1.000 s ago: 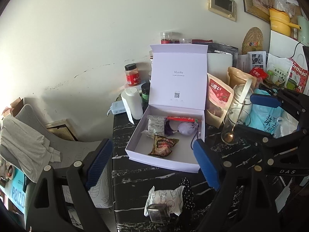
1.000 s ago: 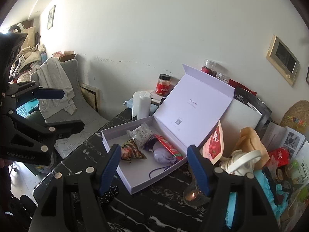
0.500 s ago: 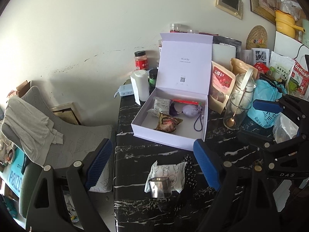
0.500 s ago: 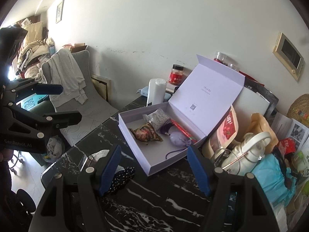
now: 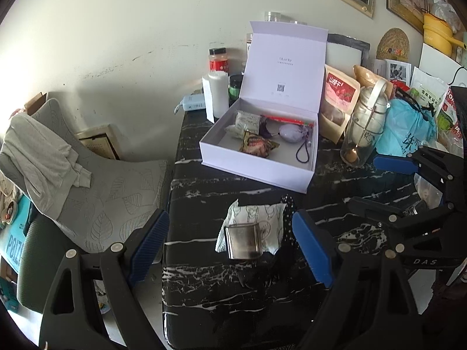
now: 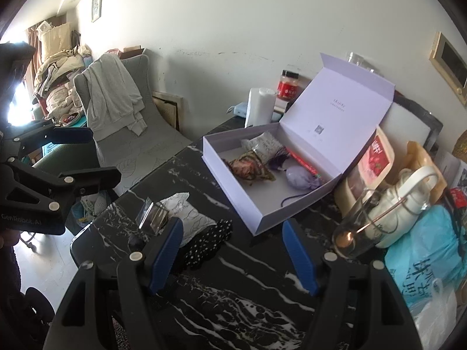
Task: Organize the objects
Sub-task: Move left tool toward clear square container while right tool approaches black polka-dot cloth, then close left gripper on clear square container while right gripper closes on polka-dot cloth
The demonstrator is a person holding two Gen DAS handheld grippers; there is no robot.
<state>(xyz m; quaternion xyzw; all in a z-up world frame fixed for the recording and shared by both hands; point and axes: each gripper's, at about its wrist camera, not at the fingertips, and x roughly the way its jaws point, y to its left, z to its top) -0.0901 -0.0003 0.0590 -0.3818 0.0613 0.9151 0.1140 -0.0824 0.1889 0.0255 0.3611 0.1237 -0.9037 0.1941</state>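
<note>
An open white box (image 5: 227, 160) (image 6: 230, 186) with its lid raised sits on the black marble table (image 5: 210, 291) (image 6: 248, 291); inside lie snack packets, a red stick and a lilac pouch (image 5: 289, 134) (image 6: 297, 176). In front of the box a white printed packet (image 5: 262, 218) (image 6: 189, 215) lies with a small metal tin (image 5: 242, 240) (image 6: 153, 218) on it and a black polka-dot cloth (image 5: 287, 215) (image 6: 208, 240) beside it. My left gripper (image 5: 230, 245) hangs open above the tin. My right gripper (image 6: 232, 250) is open over the cloth's edge, holding nothing.
A glass with a spoon (image 5: 360, 143) (image 6: 354, 233), a white jar, snack bags and a blue plastic bag (image 6: 432, 259) crowd the table's right side. Bottles (image 5: 217, 96) stand behind the box. A grey chair with a draped garment (image 5: 43, 151) (image 6: 113, 99) stands left of the table.
Both grippers have pulled back from the box and sunk toward the table's near part; the tin, packet and dotted cloth now sit larger between the fingers. Both stay open.
</note>
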